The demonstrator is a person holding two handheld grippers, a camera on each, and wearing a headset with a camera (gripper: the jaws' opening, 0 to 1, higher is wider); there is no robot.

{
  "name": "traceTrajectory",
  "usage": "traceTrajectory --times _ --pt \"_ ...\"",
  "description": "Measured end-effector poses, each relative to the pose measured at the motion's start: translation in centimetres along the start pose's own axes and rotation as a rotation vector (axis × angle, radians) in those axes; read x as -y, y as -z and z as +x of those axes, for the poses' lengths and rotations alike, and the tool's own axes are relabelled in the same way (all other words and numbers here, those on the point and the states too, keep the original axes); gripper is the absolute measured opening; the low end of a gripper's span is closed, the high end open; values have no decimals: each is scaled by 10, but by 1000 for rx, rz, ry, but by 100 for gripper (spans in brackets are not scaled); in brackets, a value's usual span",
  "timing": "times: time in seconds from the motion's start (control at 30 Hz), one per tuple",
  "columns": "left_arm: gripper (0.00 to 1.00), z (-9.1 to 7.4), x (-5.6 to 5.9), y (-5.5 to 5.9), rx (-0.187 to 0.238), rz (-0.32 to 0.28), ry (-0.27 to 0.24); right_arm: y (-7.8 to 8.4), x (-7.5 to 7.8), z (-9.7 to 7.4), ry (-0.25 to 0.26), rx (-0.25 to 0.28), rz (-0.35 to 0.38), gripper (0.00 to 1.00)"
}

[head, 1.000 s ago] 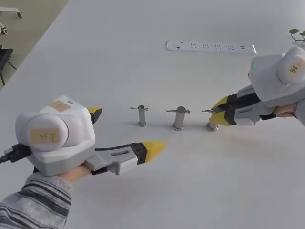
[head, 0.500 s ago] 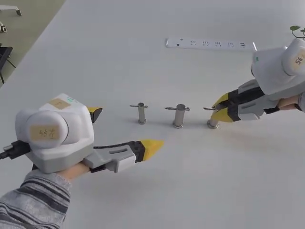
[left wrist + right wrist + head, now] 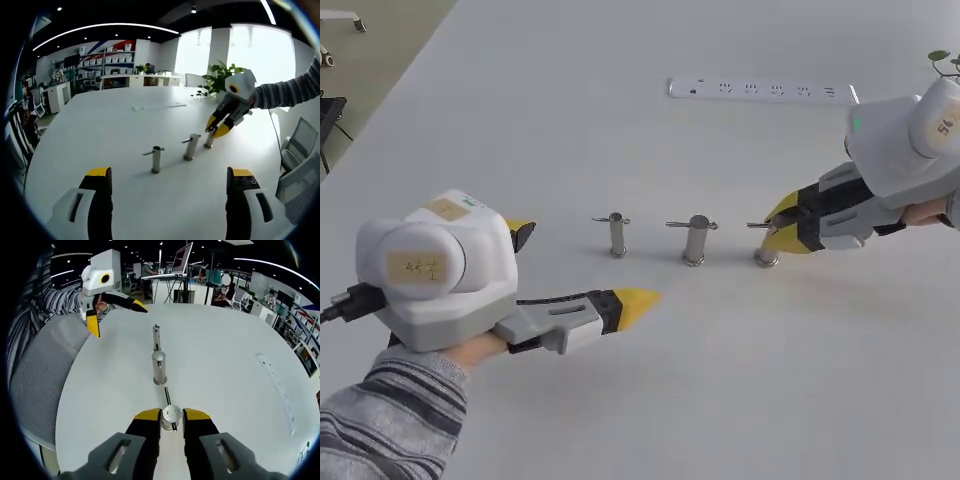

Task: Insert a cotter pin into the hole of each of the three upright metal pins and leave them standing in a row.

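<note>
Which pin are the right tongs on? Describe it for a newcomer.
On the white table, nearer than the power strip, three metal pins stand in a row. It is the end pin between the right tongs' yellow tips; the other two stand free.

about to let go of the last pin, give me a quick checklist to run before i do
1. Left pin upright, left cotter pin through its top: ok.
2. Middle pin upright, middle cotter pin through its top: ok.
3. Right cotter pin crosses the head of the right pin: ok. Pushed fully through: cannot tell.
4. Right gripper free of the right pin: not ok, its jaws sit tight against both sides.
5. Left gripper open and apart from the pins: ok.
6. Three pins in one row: ok.
</note>
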State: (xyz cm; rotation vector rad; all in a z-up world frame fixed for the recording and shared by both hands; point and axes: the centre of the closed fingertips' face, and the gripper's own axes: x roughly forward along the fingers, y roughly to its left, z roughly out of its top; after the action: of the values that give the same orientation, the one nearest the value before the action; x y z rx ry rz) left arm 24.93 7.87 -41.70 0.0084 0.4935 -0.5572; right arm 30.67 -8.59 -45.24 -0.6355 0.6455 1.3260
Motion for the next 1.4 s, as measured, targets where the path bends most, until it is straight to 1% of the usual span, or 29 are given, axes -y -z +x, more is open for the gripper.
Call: traceTrajectory --times 0.1,0.13,0.17,0.27,0.3,0.33,0.43,0.57,0.6,0.63,0.7,0.73,0.8,0.83,0.87,0.93,1.0,1.03,1.07,1.1,1.13,1.2,1.3,1.4 --pt "93 0 -1 -1 -2 2 -2 2 5 -3 32 -1 10 20" --pt "93 -1 -2 -2 -2 3 -3 0 6 -6 51 12 27 21" --pt "93 -1 -2 -2 -2 3 -3 -1 5 -7 58 16 33 23" --pt "92 -2 -2 -3 -4 -1 1 -5 2 -14 98 36 77 29" --pt "92 -2 -2 -3 -8 -1 3 -4 7 -14 116 43 95 31" --pt "92 -2 -3 -3 -11 0 2 -4 7 -14 131 49 113 33" --pt "91 -3 -3 -4 -15 5 2 -6 -2 -19 152 58 174 39" --pt "89 -4 -2 -6 -17 6 4 -10 -12 -27 198 70 209 43" --pt "88 -4 -1 -6 -22 5 8 -11 -15 -28 200 77 215 45" --pt "87 -5 0 -6 -30 -6 13 -13 -20 -30 201 79 225 48" --pt "85 -5 1 -4 -41 -28 21 -13 -25 -31 213 78 256 52" --pt "85 -5 1 -4 -39 -26 23 -15 -29 -32 215 84 262 53" --pt "85 -6 3 -5 -37 -13 22 -17 -32 -35 242 94 290 56" --pt "85 -7 4 -6 -36 -10 24 -17 -34 -35 251 100 310 58" --pt "85 -8 5 -6 -33 -10 27 -18 -35 -36 272 109 337 61" --pt "85 -10 6 -7 -28 -18 30 -17 -39 -37 301 104 344 65" --pt "87 -11 8 -7 -27 -29 36 -14 -38 -39 350 94 353 67" --pt "88 -12 8 -7 -26 -26 33 -15 -43 -38 347 108 374 68" --pt "89 -13 7 -7 -25 -19 30 -17 -45 -38 350 133 419 71" --pt "90 -14 7 -7 -22 -18 31 -18 -46 -39 364 162 466 72" --pt "91 -16 8 -7 -19 -19 31 -18 -46 -39 377 175 491 73" --pt "92 -20 9 -8 -10 -25 31 -17 -45 -43 430 191 511 73" --pt "94 -23 10 -7 -2 -48 31 -16 -48 -46 464 207 553 74" --pt "96 -24 10 -8 7 -55 30 -17 -53 -49 489 241 598 74"
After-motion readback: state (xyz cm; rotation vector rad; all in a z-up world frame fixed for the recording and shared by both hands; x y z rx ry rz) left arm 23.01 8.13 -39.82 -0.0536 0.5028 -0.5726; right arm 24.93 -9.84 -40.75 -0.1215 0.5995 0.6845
